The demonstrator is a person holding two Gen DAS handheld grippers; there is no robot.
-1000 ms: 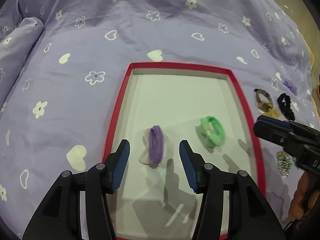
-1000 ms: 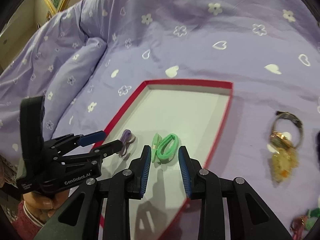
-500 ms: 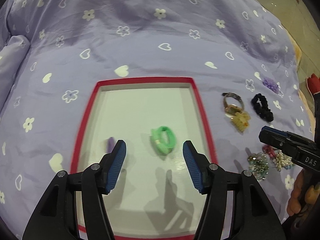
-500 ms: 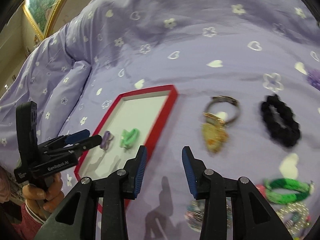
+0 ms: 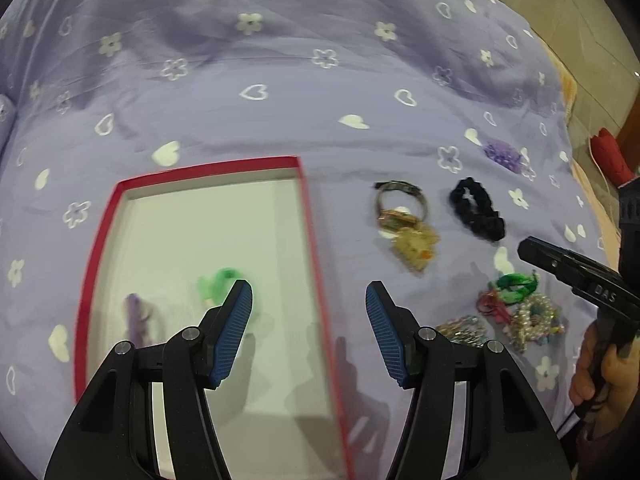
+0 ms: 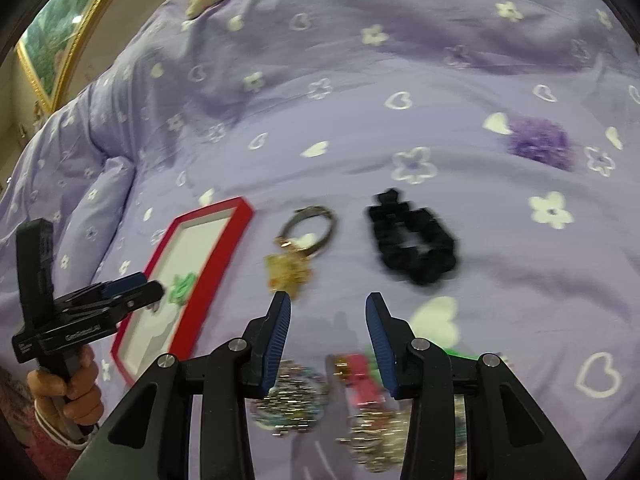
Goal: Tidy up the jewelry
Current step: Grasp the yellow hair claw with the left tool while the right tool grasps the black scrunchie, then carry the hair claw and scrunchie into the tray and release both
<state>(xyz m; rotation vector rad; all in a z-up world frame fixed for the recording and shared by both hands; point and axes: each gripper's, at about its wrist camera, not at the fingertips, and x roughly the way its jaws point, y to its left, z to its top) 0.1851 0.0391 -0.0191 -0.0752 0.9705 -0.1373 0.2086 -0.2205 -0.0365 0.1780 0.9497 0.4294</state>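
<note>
A red-rimmed white tray (image 5: 308, 216) lies on the purple bedspread and holds a green hair tie (image 5: 218, 282) and a purple hair tie (image 5: 138, 316). My left gripper (image 5: 308, 328) is open and empty above the tray's right rim. My right gripper (image 6: 326, 338) is open and empty above a pile of beaded bracelets (image 6: 292, 400). A gold watch with a charm (image 6: 298, 248), a black scrunchie (image 6: 414, 242) and a purple scrunchie (image 6: 540, 142) lie ahead of it. The tray (image 6: 208, 280) is to its left.
The flower-and-heart bedspread (image 5: 280, 80) covers the bed. A pillow (image 6: 60, 184) rises at the left. A framed picture (image 6: 60, 28) hangs on the wall. The bed's right edge and the floor (image 5: 592, 40) show in the left wrist view.
Both grippers have swung right, away from the tray's hair ties. The right gripper now hangs over the loose jewelry pile and has opened wider. The left gripper stays open.
</note>
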